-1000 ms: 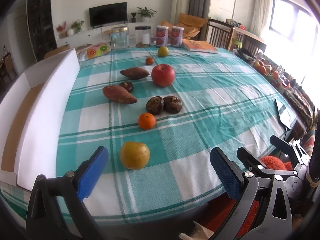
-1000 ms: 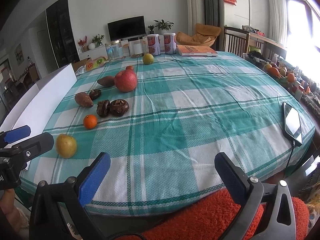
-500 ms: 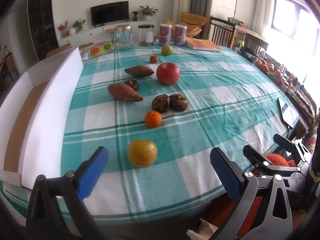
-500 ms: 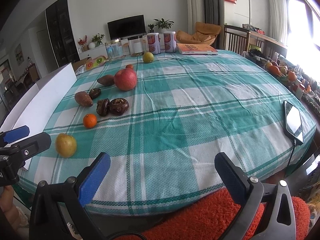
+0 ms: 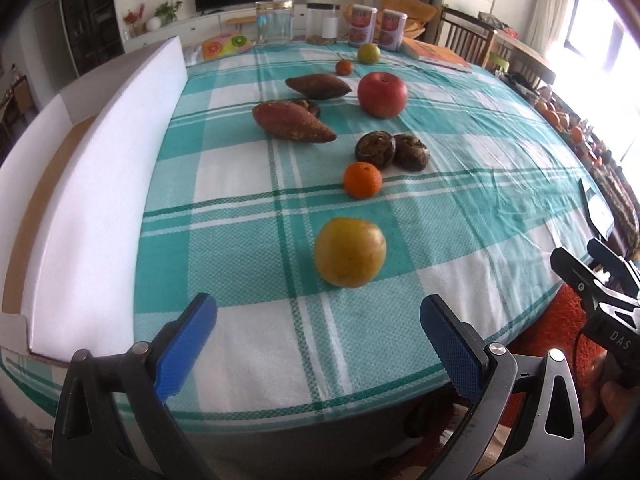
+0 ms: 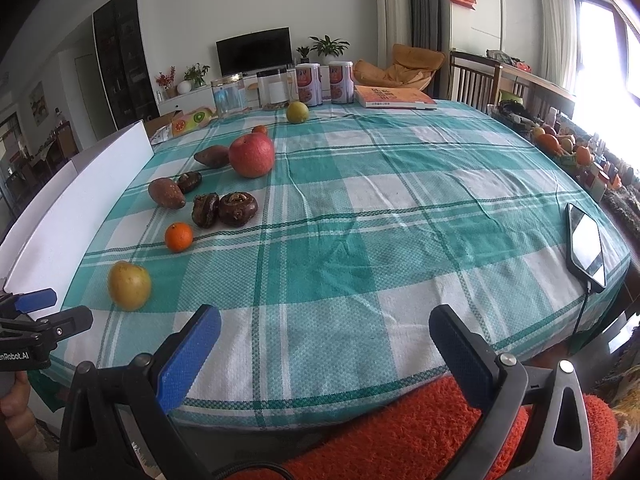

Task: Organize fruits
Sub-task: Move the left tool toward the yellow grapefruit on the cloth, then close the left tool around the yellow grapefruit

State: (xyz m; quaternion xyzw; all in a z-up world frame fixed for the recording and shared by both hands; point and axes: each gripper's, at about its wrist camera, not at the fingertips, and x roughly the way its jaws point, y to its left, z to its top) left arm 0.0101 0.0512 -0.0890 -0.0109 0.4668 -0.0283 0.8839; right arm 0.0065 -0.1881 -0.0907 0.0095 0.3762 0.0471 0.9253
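Note:
A yellow pear-like fruit (image 5: 349,252) lies on the green checked tablecloth (image 5: 460,184), just ahead of my open, empty left gripper (image 5: 318,322). Behind it lie a small orange (image 5: 362,179), two dark wrinkled fruits (image 5: 392,151), two sweet potatoes (image 5: 293,121), a red apple (image 5: 382,94), another small orange (image 5: 343,67) and a green citrus (image 5: 368,53). My right gripper (image 6: 324,338) is open and empty at the table's near edge, well right of the yellow fruit (image 6: 129,286).
A white open box (image 5: 92,184) stands along the table's left side. Jars and cans (image 6: 304,84) and a book (image 6: 394,97) stand at the far edge. A phone (image 6: 586,244) with a cable lies at the right edge. An orange fuzzy cushion (image 6: 420,432) lies below.
My left gripper has moved forward and left toward the yellow fruit, which now looms larger between the fingers. The right gripper has barely moved.

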